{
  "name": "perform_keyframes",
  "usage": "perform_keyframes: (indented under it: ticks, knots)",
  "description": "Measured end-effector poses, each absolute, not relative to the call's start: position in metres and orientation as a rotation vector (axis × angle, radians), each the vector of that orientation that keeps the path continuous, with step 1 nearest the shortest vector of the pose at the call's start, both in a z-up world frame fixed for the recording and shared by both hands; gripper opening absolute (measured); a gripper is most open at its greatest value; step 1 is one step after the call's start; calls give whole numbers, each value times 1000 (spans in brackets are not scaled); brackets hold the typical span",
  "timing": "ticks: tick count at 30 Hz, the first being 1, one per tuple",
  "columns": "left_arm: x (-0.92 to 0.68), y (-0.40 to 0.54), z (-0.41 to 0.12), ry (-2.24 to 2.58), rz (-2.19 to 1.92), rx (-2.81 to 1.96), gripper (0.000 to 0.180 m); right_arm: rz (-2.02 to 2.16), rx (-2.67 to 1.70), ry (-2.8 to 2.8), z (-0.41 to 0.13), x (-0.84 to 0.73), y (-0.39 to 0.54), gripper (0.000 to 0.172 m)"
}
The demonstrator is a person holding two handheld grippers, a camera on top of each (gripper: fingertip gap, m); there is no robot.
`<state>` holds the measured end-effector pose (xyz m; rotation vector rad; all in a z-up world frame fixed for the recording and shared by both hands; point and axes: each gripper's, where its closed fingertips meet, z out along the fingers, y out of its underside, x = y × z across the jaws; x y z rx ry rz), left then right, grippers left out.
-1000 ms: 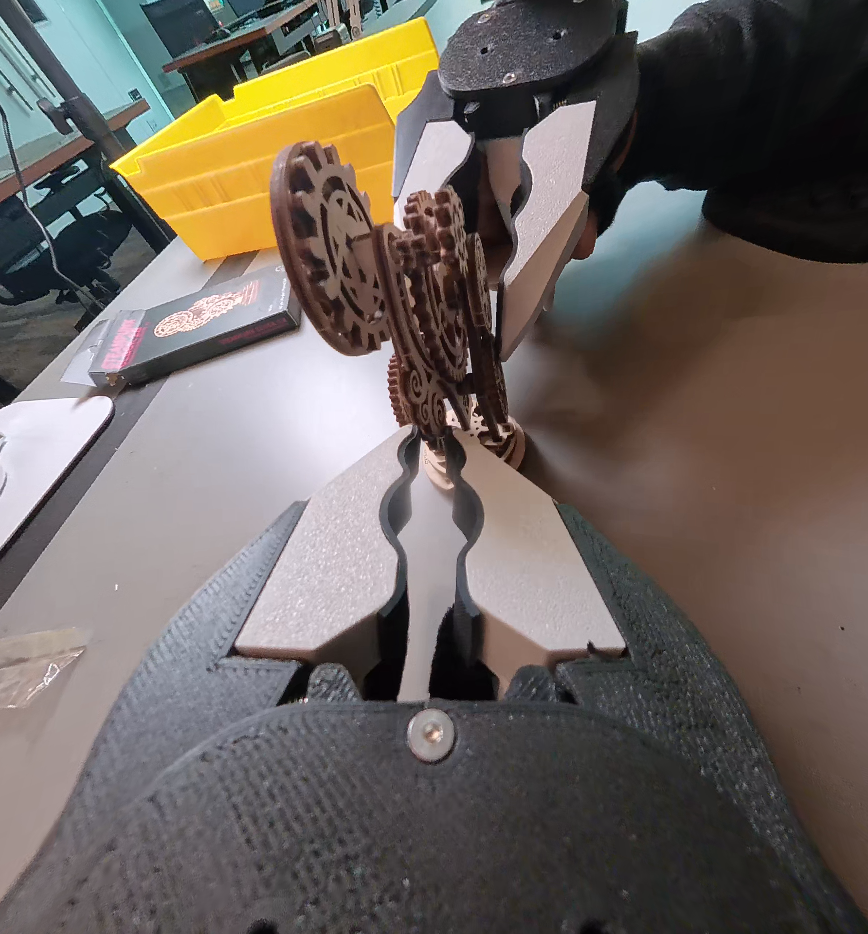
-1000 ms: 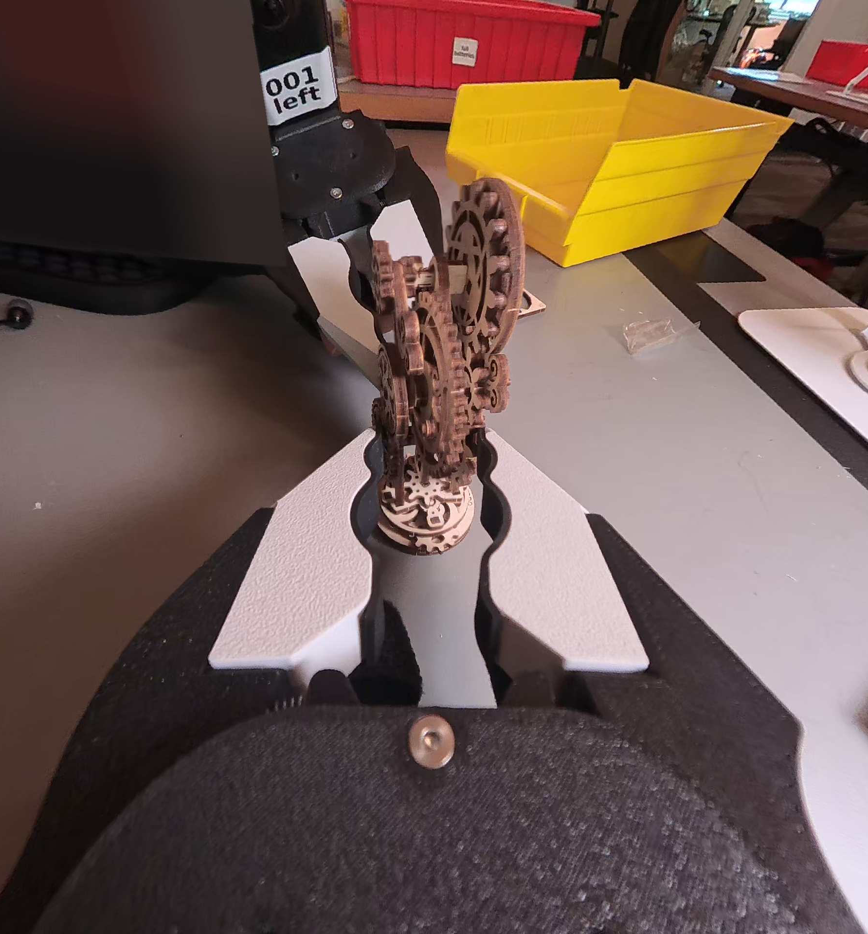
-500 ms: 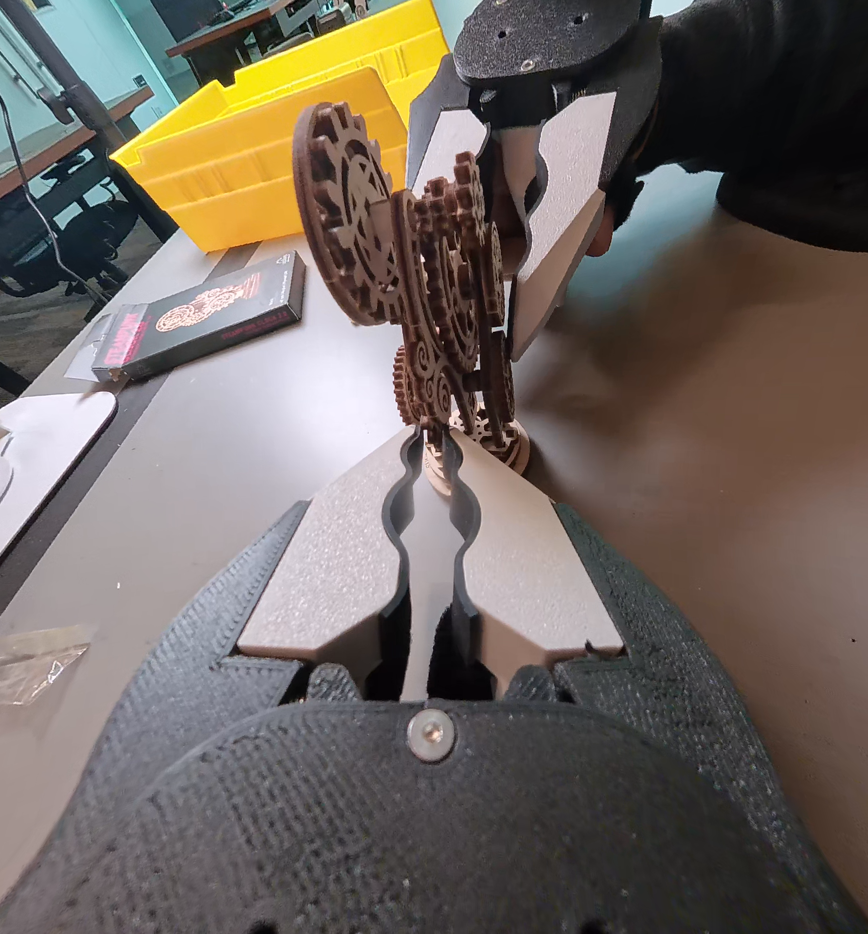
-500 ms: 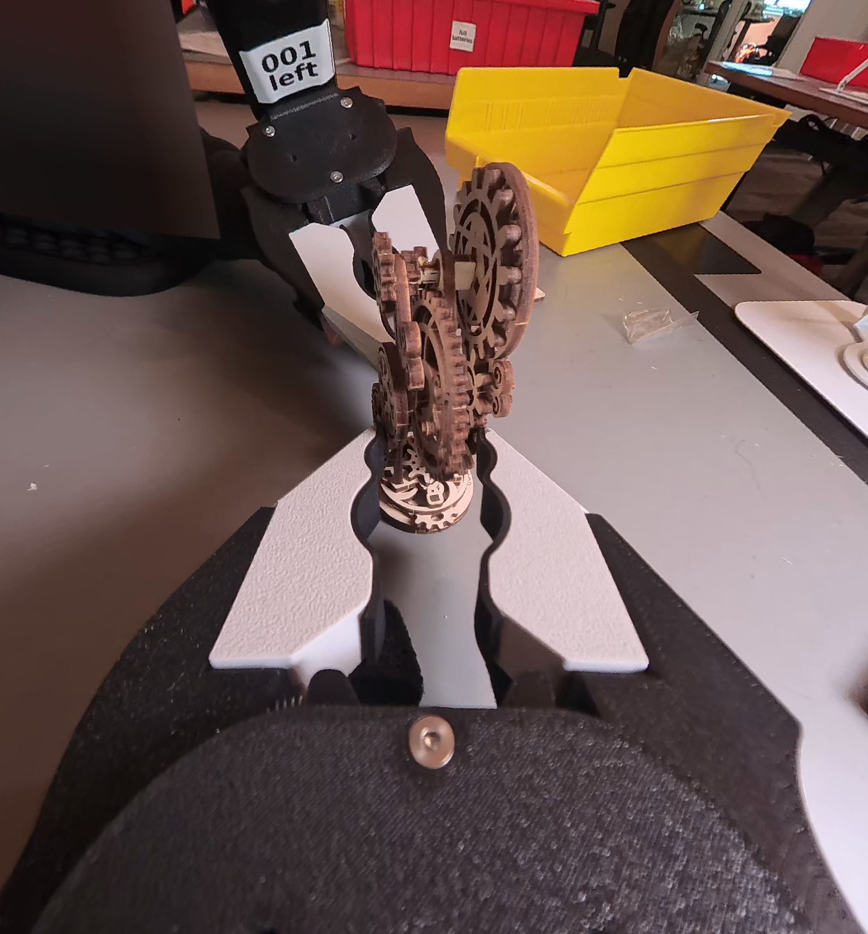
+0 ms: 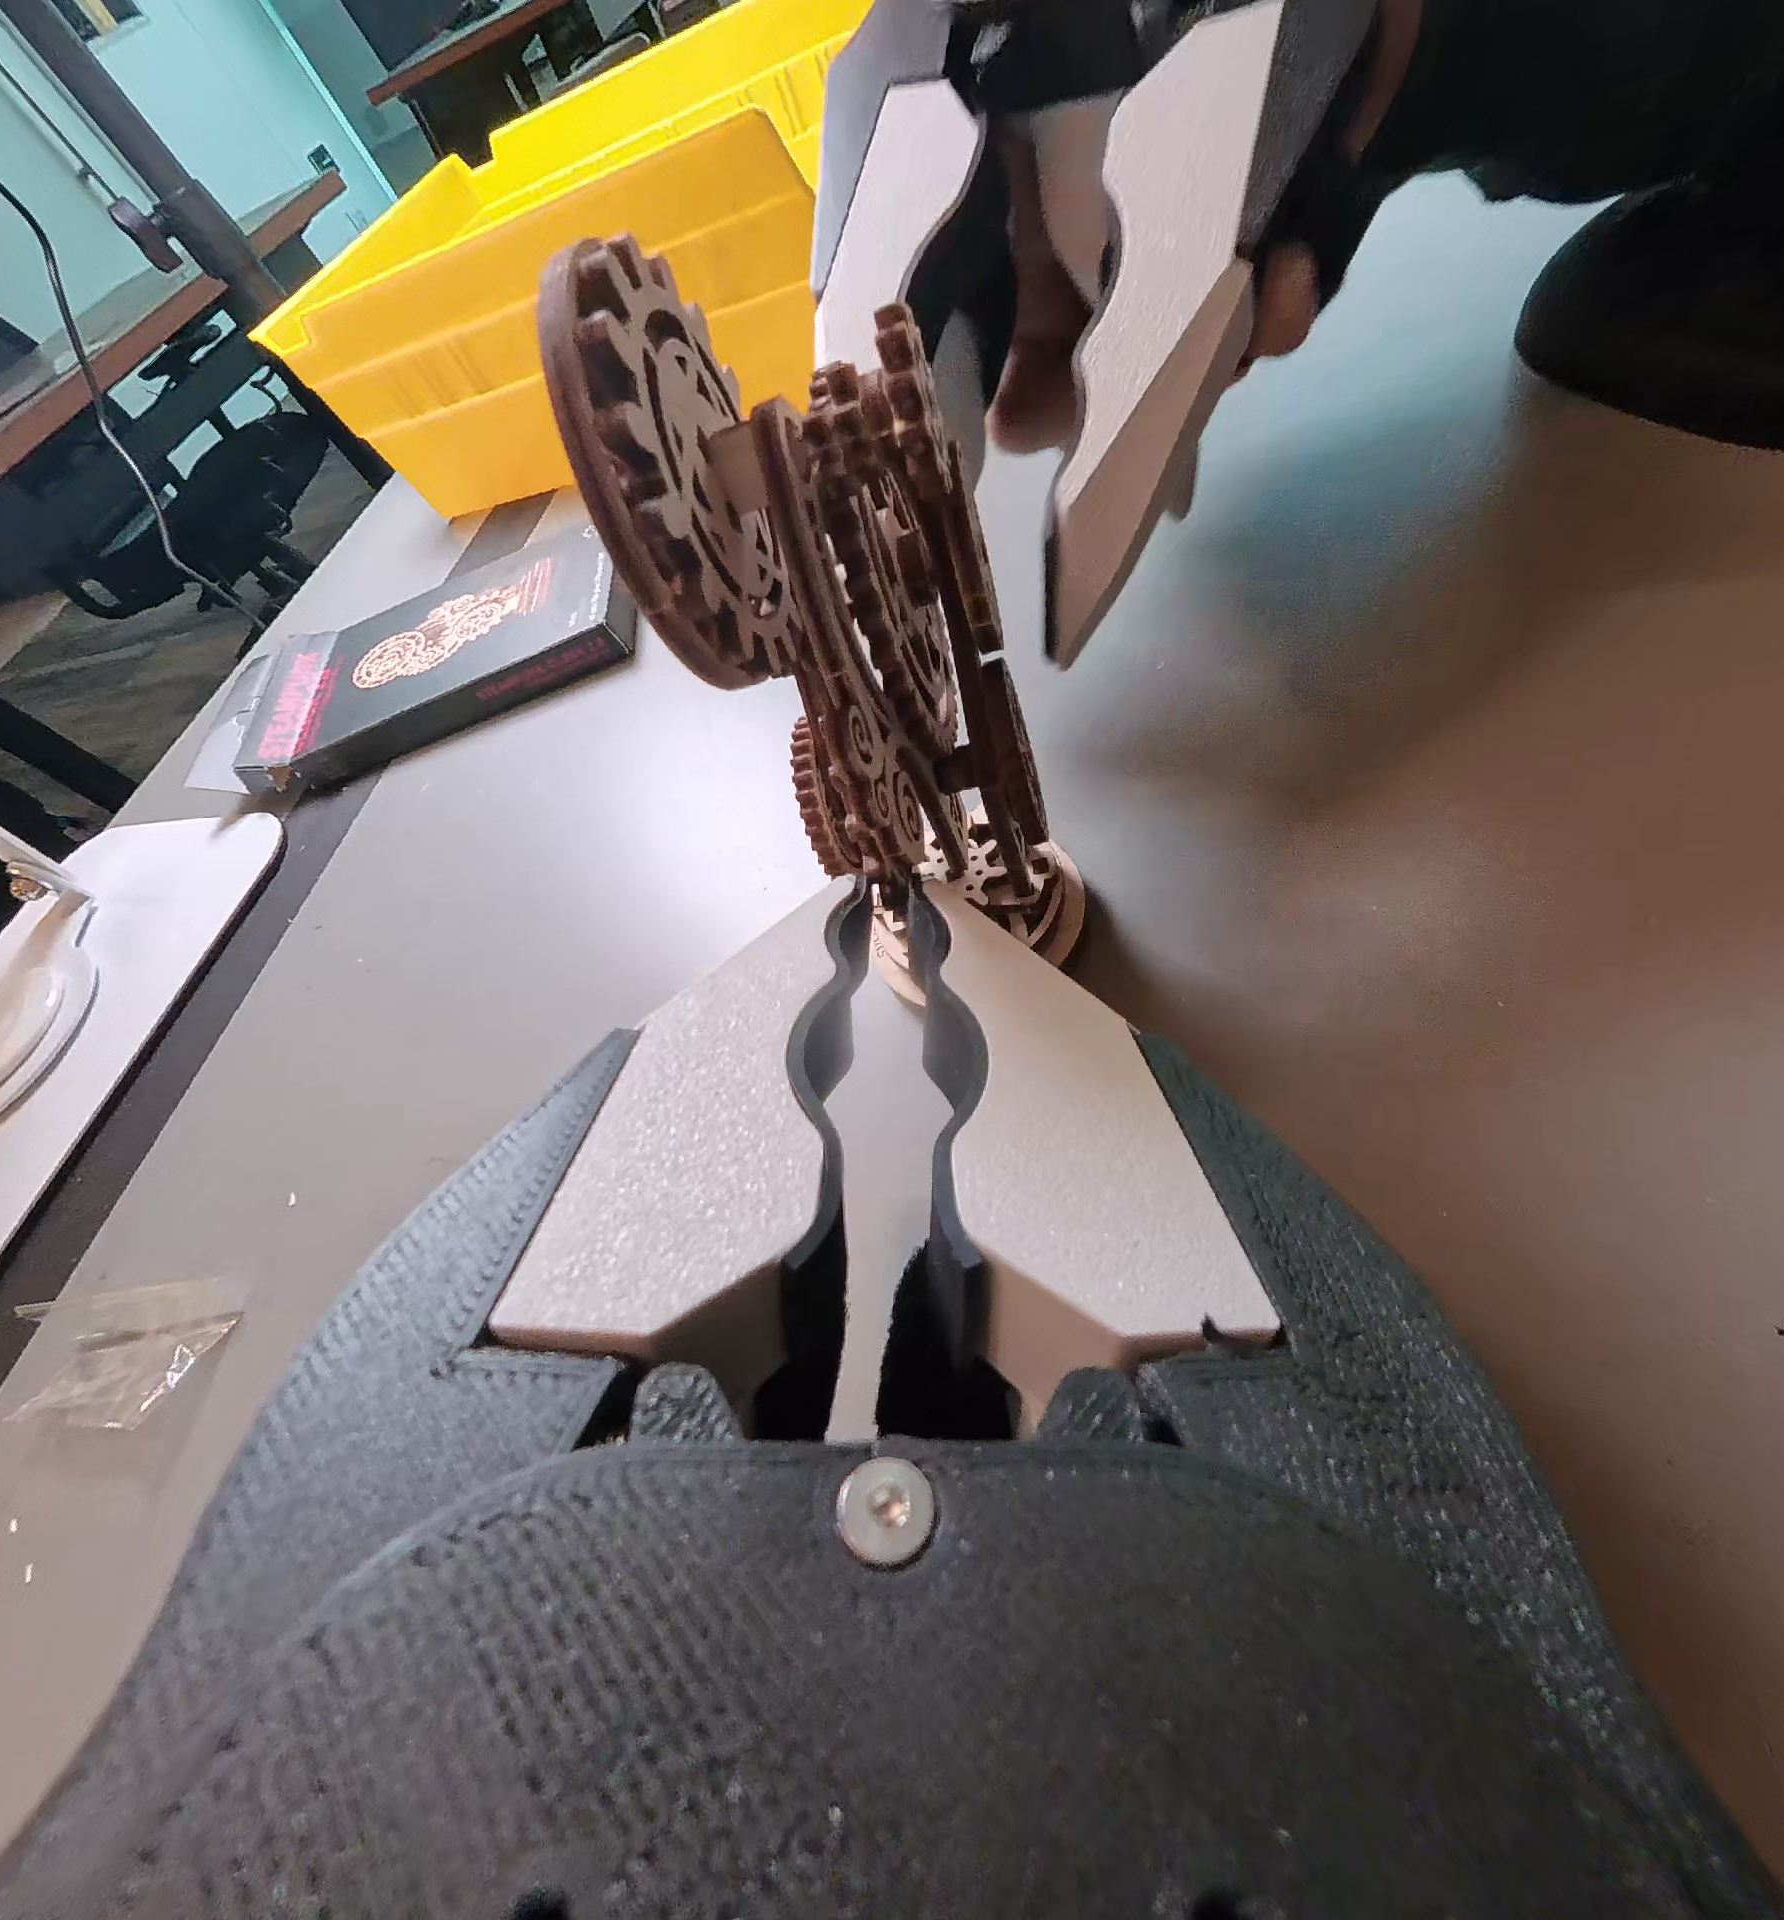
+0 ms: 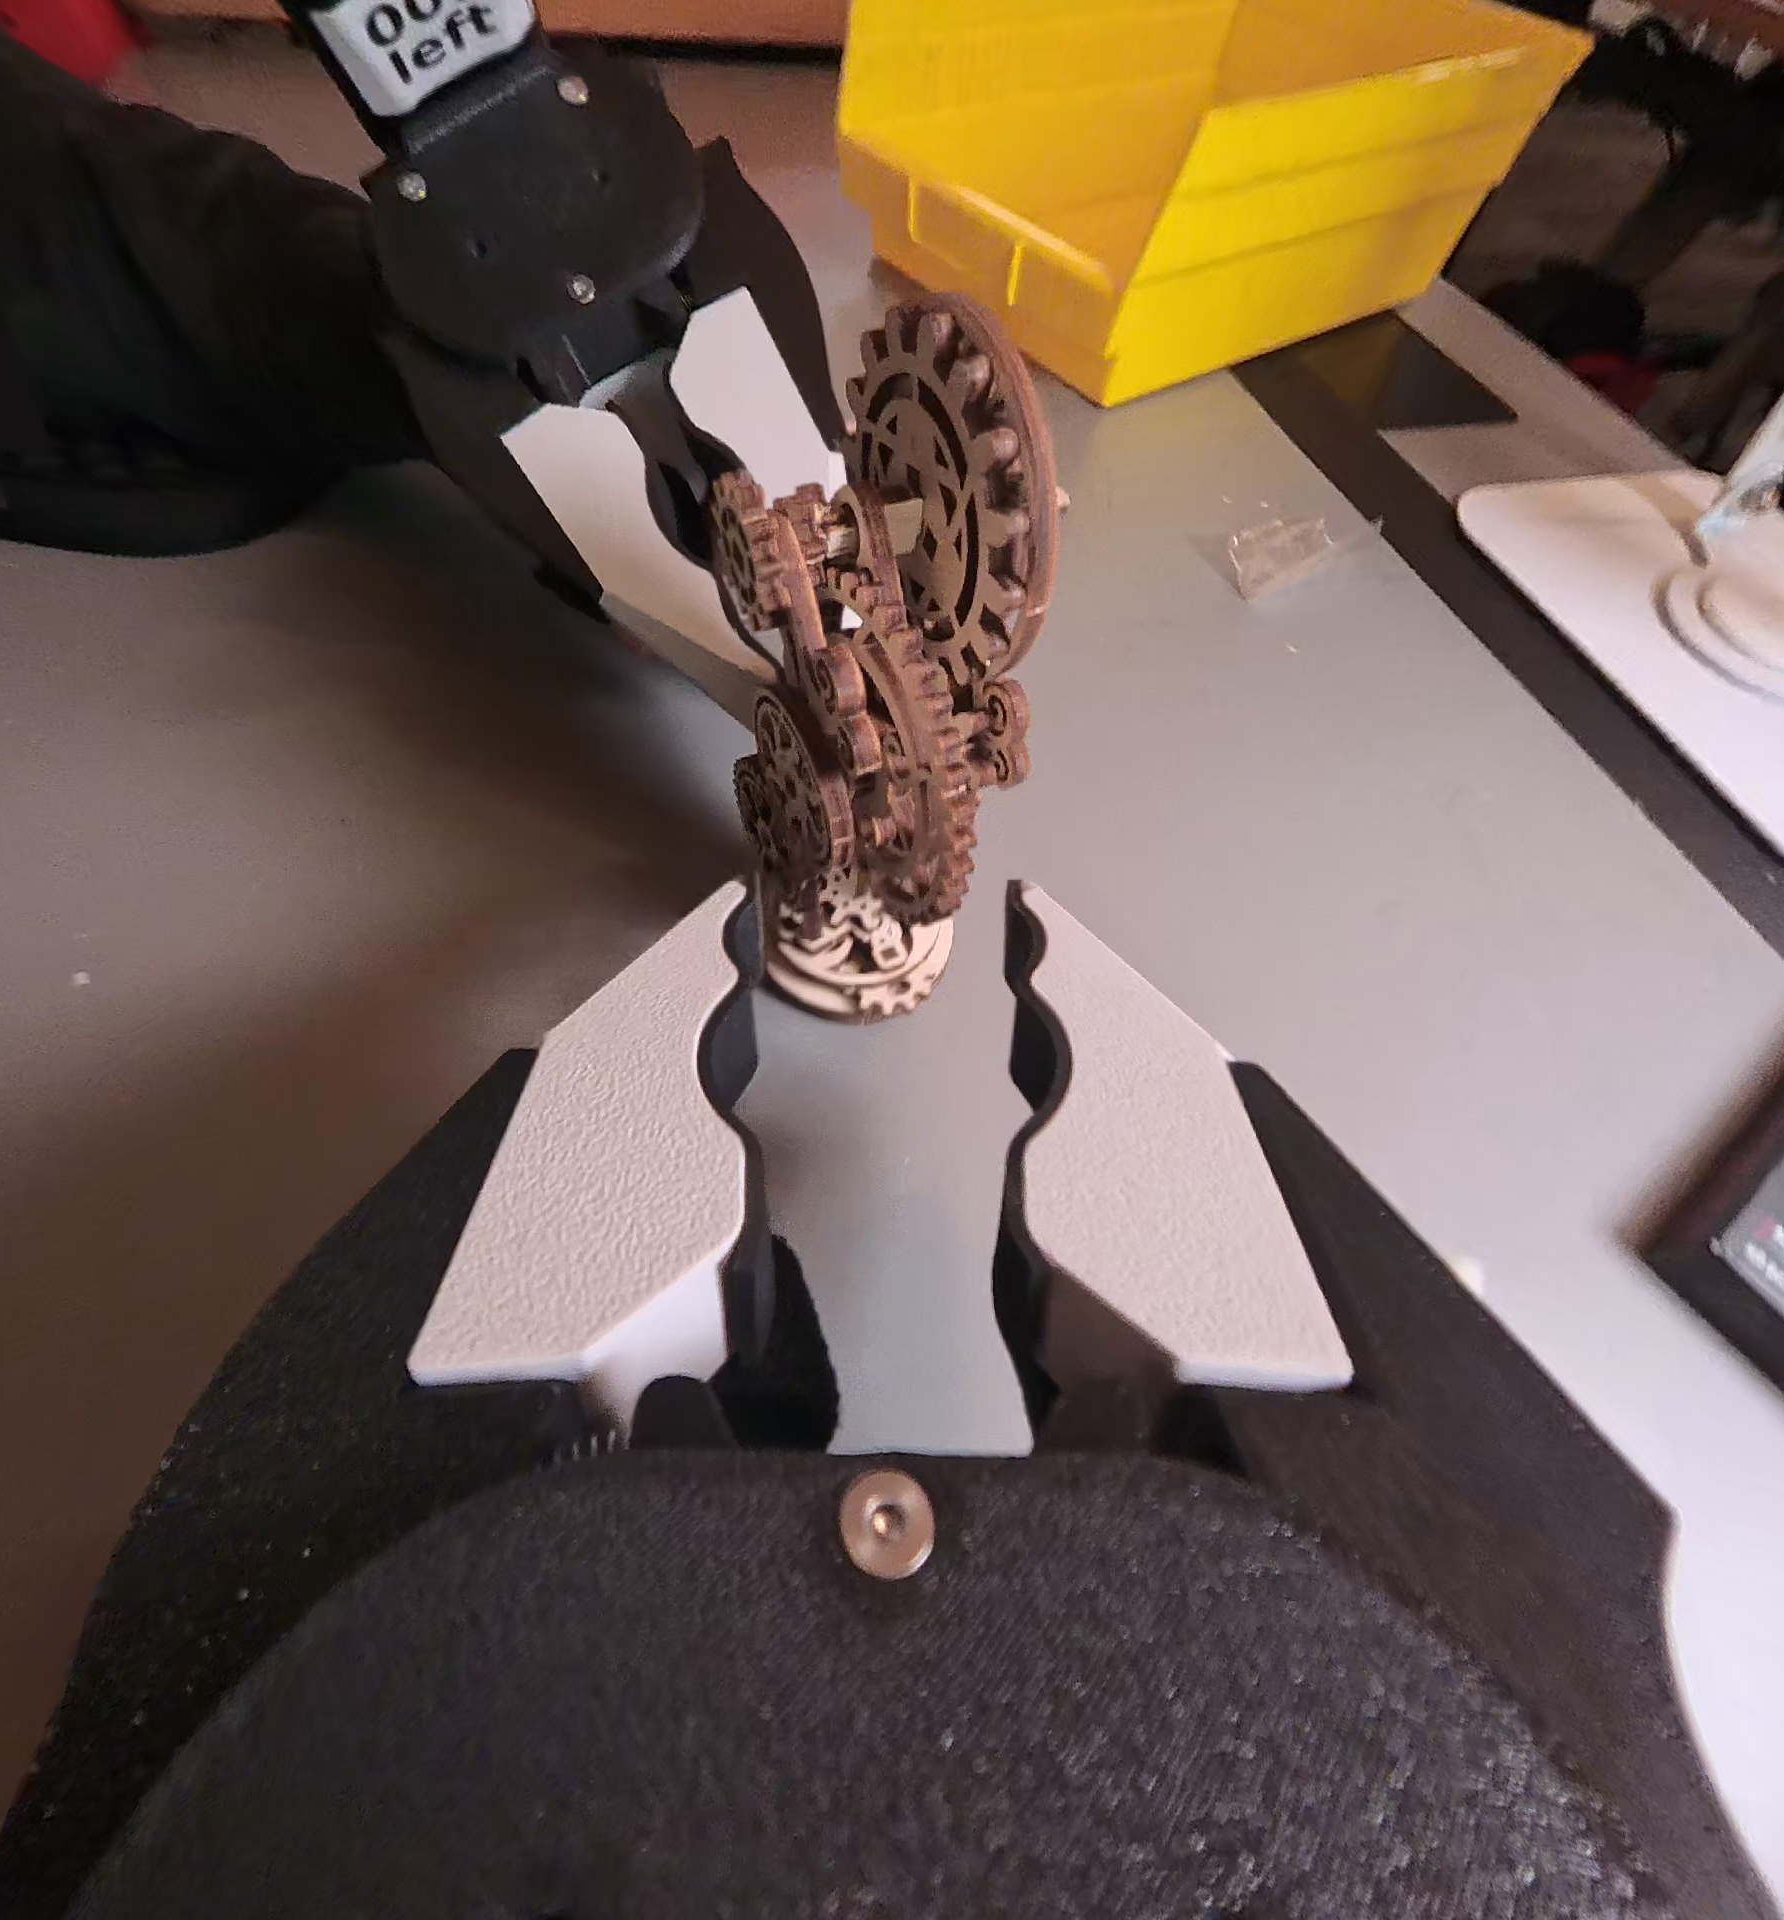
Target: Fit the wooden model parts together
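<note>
A dark wooden gear model (image 5: 867, 582) stands on its pale round base (image 5: 1013, 914) on the grey table. My left gripper (image 5: 890, 899) is shut on a thin upright wooden plate of the model, just above the base. My right gripper (image 6: 880, 896) is open around the base (image 6: 857, 971). Its right pad (image 6: 1023, 935) stands clear of the base and its left pad is at the rim. In the left wrist view the right gripper's fingers (image 5: 1148, 395) hang open behind the model. In the right wrist view the left gripper's black body (image 6: 535, 208) shows behind the model (image 6: 898, 623).
Yellow bins (image 5: 555, 312) (image 6: 1231, 187) stand at the back of the table. A black box (image 5: 441, 655) (image 6: 1781, 1278), a white pad (image 5: 119, 935) (image 6: 1646, 582) and a clear plastic bag (image 5: 119, 1351) (image 6: 1272, 540) lie beside the model. A dark sleeve (image 5: 1646, 208) is behind it. The left gripper's tips are roughly 5 cm from the right gripper's.
My right gripper has opened and let go of the model's base, and it has drawn back a little. My left gripper stays shut on the model, which now leans more.
</note>
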<state>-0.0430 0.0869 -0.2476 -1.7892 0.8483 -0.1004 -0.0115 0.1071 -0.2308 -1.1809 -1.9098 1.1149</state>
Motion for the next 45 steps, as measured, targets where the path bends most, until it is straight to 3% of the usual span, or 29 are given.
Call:
perform_keyframes:
  ticks: [8,14,19,28,34,40,45]
  knots:
    - [-44,87,-248,832,-96,-1806,5,854,-1738,-1617,-266,1,87,45]
    - [-44,87,-250,819,-73,-1826,5,747,-1808,-1478,-274,-23,87,31]
    - [-44,89,-250,809,-67,-1842,4,748,-1767,-1519,-274,-27,95,18]
    - [-38,86,-254,832,-102,-1853,4,832,-1426,-1989,-274,-25,102,16]
    - [-41,82,-261,864,-146,-1883,14,986,-1370,-2084,-274,-26,106,16]
    - [-48,97,-270,811,-325,-2003,36,1002,-1286,-2136,-275,-26,105,14]
    - [-42,104,-273,893,-431,-2004,41,1028,-1271,-2169,-275,-26,108,14]
